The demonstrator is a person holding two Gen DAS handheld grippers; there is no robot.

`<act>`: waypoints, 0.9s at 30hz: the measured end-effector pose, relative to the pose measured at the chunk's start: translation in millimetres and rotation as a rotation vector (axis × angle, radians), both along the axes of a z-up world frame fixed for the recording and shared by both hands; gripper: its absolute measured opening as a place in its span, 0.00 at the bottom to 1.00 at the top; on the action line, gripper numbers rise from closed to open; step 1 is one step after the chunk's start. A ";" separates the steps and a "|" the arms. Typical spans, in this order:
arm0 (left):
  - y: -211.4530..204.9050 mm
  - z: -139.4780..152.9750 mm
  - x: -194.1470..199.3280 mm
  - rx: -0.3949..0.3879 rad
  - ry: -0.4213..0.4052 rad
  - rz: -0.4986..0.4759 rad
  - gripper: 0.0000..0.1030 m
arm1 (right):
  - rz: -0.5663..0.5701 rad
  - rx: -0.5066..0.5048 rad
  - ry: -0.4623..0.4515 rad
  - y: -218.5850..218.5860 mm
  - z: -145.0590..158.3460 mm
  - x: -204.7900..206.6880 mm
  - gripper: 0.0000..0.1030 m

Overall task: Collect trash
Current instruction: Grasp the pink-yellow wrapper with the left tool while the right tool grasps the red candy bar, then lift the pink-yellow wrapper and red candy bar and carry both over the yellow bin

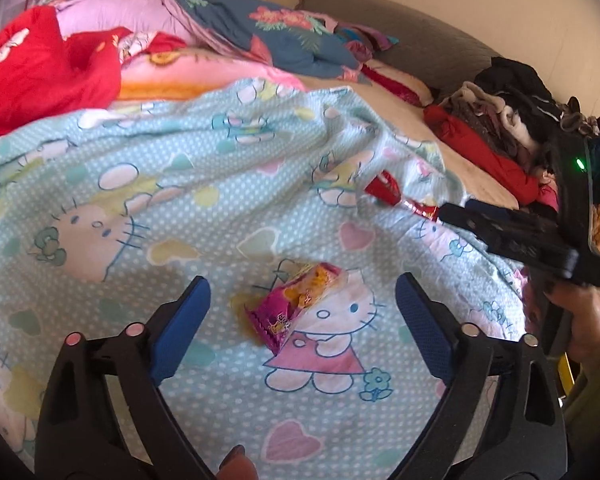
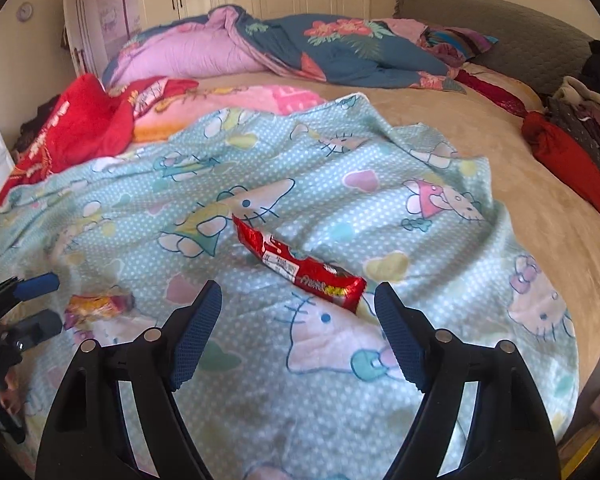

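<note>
1. Left claw (image 1: 302, 300) is hanging wide open, empty, over the pink wrapper (image 1: 296, 306) lying on the blanket (image 1: 180, 184).
2. Right claw (image 2: 298, 308) is gaping too, empty; the red wrapper (image 2: 300, 266) is lying just ahead.
3. Risk: pads are likely pinching loose blanket folds along with the foil.
4. Risk: slick wrappers are prone to sliding out sideways.

No text can be read in full. The red wrapper (image 2: 300, 266), lying near the middle of the cartoon-cat blanket (image 2: 340, 184), carries a white label with small print and coloured lettering, both too blurred to read. The pink and yellow wrapper (image 1: 298, 304) on the same blanket shows printed marks, also unreadable. The red cloth (image 2: 76, 128) at the blanket's far left edge bears illegible white lettering.
</note>
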State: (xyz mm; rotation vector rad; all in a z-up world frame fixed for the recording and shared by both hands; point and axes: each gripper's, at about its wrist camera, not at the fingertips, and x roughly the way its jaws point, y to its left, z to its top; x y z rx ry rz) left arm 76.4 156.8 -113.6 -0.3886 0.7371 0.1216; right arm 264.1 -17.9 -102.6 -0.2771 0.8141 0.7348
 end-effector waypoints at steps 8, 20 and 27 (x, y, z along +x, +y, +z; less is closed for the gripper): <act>-8.1 -17.4 12.6 0.023 0.060 -0.055 0.60 | -0.036 -0.122 0.033 39.9 -31.0 28.3 0.61; -3.0 -25.6 20.9 0.008 0.077 -0.039 0.18 | -0.197 0.219 0.173 -36.4 -10.4 53.6 0.12; -14.4 -12.2 22.6 0.017 0.044 -0.072 0.15 | -0.189 0.281 0.177 -76.2 8.0 23.1 0.12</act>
